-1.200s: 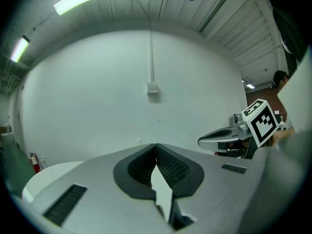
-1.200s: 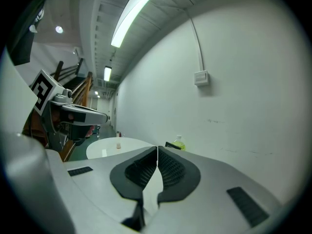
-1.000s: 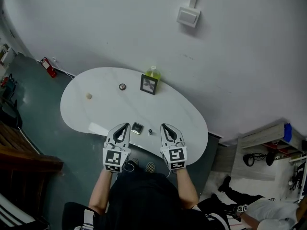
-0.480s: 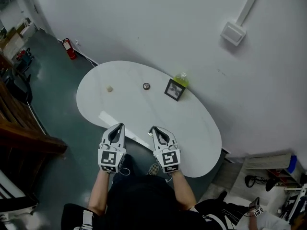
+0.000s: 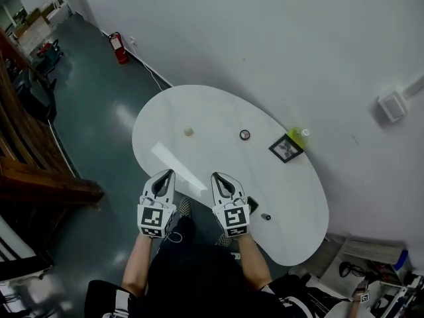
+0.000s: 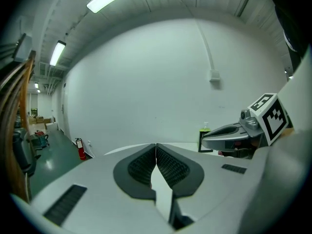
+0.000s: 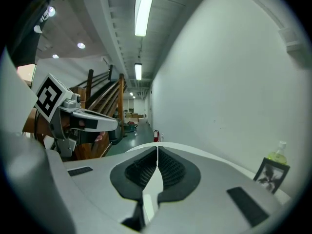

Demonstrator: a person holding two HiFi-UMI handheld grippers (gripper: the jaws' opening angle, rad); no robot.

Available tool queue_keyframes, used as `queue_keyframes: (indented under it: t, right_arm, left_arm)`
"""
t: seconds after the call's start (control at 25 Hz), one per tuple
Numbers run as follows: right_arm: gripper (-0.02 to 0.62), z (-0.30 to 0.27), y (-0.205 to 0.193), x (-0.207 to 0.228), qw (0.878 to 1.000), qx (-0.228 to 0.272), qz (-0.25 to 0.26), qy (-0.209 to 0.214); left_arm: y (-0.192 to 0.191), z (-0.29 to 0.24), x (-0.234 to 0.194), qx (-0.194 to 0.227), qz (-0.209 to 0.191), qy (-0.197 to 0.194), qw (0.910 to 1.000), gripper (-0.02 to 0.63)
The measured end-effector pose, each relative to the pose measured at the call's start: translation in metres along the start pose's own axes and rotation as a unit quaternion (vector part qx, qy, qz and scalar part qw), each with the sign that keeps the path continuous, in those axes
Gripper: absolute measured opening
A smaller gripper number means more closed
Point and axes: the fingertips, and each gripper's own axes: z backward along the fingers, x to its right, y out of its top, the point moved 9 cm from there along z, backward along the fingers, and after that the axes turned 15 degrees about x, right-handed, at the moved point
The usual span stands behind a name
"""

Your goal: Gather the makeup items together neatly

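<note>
On the white oval table (image 5: 199,108) lie a small beige round item (image 5: 189,131), a round dark compact (image 5: 244,135), a small dark piece (image 5: 266,216) and a square compact (image 5: 252,205), which is half hidden beside my right gripper. My left gripper (image 5: 163,175) and right gripper (image 5: 216,177) hover side by side at the table's near edge. Both are shut and hold nothing. In the left gripper view the jaws (image 6: 156,147) meet, and the right gripper (image 6: 234,133) shows beside them. In the right gripper view the jaws (image 7: 157,150) are also closed.
A framed picture (image 5: 286,149) and a green bottle (image 5: 303,135) stand at the table's far side by the white wall; both also show as frame (image 7: 270,174) and bottle (image 7: 279,152). A fire extinguisher (image 5: 119,47) stands on the floor, with wooden stairs (image 5: 40,177) at the left.
Both grippers have moved left along the table's near edge, still shut. The square compact that lay between them is now right of the right gripper. The view has swung left.
</note>
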Motion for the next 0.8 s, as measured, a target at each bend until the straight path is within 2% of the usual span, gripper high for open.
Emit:
queue_keyframes:
  t: [0.36,0.8]
  right_arm:
    - [0.034,-0.131,-0.022,0.0,0.999,-0.036,0.003,-0.009]
    - [0.034,-0.219,-0.084,0.012,0.994,-0.102,-0.013,-0.024]
  left_arm:
    - [-0.037,-0.057,-0.104,-0.026,0.026,-0.015,0.9992,0.02]
    - [-0.103,-0.101,-0.169,-0.088,0.063,-0.042,0.9933,0.02]
